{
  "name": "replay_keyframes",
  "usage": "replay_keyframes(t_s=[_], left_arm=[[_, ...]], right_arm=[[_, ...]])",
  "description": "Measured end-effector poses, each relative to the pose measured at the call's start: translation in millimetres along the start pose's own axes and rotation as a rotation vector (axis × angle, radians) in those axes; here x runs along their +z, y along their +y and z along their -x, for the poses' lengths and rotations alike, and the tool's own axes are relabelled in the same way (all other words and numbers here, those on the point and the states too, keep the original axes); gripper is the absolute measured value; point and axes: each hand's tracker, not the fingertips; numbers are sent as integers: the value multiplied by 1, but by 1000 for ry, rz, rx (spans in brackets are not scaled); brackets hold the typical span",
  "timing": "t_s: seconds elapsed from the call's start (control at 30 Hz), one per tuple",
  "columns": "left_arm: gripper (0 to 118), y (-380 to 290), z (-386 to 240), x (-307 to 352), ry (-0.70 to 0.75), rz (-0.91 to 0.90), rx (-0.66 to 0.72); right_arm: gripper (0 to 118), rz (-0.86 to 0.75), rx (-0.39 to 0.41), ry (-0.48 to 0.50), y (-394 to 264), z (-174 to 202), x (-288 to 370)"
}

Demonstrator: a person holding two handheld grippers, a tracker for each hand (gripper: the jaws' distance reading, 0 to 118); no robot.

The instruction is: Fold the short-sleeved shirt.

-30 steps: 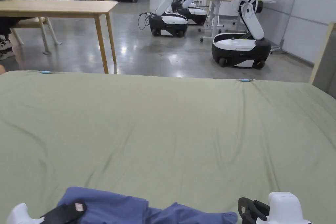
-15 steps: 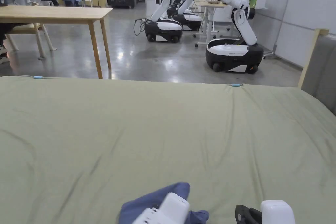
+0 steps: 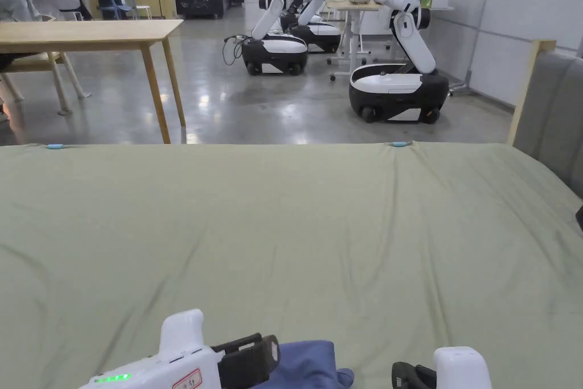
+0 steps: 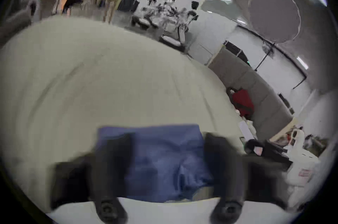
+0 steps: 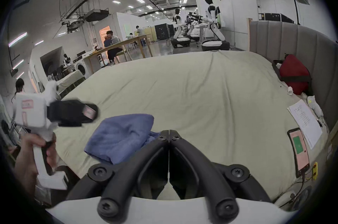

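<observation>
Head view, shirt (image 3: pixel 307 364): bunching smaller at 6 o'clock on bed (image 3: pixel 284 225) than a second ago.
Left gripper (image 4: pixel 167 160): fingers released, straddling cloth.
Right gripper (image 5: pixel 169 133): fingers clenched, empty.

Shirt (image 5: pixel 120 134) bunched on bed (image 5: pixel 192 92) at near edge; left gripper (image 5: pixel 89 111) just left of it, right gripper (image 5: pixel 169 133) at its right end. Phone (image 5: pixel 299 150) and paper (image 5: pixel 305 122) far right, bag (image 5: pixel 294 79) behind them by headboard (image 5: pixel 292 41). Table (image 3: pixel 85 34) and robots (image 3: pixel 393 77) beyond bed.
</observation>
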Motion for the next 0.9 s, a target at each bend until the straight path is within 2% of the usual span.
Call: replay_keyframes(t_s=[0.03, 0.1, 0.17, 0.27, 0.33, 0.4, 0.47, 0.5, 0.53, 0.57, 0.6, 0.63, 0.67, 0.7, 0.77, 0.8, 0.87, 0.9], left_arm=[[8, -8, -3, -11, -46, 45, 24], [8, -25, -15, -31, -107, 96, 2], [8, -47, -29, -54, -268, 197, 18], [7, -72, -45, -80, -202, 240, -28], [7, -77, -41, -87, -170, 230, 0], [8, -69, -36, -72, -205, 209, 14], [8, -55, -33, -40, -171, 128, -86], [12, -49, -29, -27, -158, 93, -103], [28, -43, -20, -13, -151, 51, -100], [28, -37, -8, 3, -149, 13, -83], [37, -33, 5, 13, -131, -2, -33], [77, -30, 19, 22, -103, -13, 6], [108, -27, 33, 28, -84, -9, 38], [118, -27, 50, 30, -85, 3, 58], [118, -24, 77, 33, -89, -88, 116], [118, -29, 88, 30, -83, -10, 205], [118, -37, 110, 14, -116, 26, 336], [118, -41, 116, 6, -142, 42, 386]], right_arm=[[1, 2, -2, 10, 1, 2, -1], [1, 9, -4, 23, 3, 5, -5], [1, 14, -8, 30, 4, 8, -8], [1, 19, -8, 55, 5, 11, -8], [1, 26, -10, 81, 6, 13, -10], [1, 50, -37, 159, 4, 16, -19], [1, 87, -59, 226, -1, 21, -36], [1, 97, -73, 250, -5, 24, -46], [1, 107, -99, 278, -10, 26, -58], [1, 129, -132, 305, -15, 26, -71], [1, 143, -164, 328, -20, 24, -81], [1, 156, -208, 356, -28, 22, -90], [1, 170, -231, 355, -35, 19, -97], [1, 185, -243, 354, -42, 16, -103], [1, 208, -265, 319, -53, 8, -108], [1, 220, -295, 307, -57, 4, -109], [1, 216, -374, 332, -58, -5, -109], [1, 215, -371, 333, -57, -6, -109]])
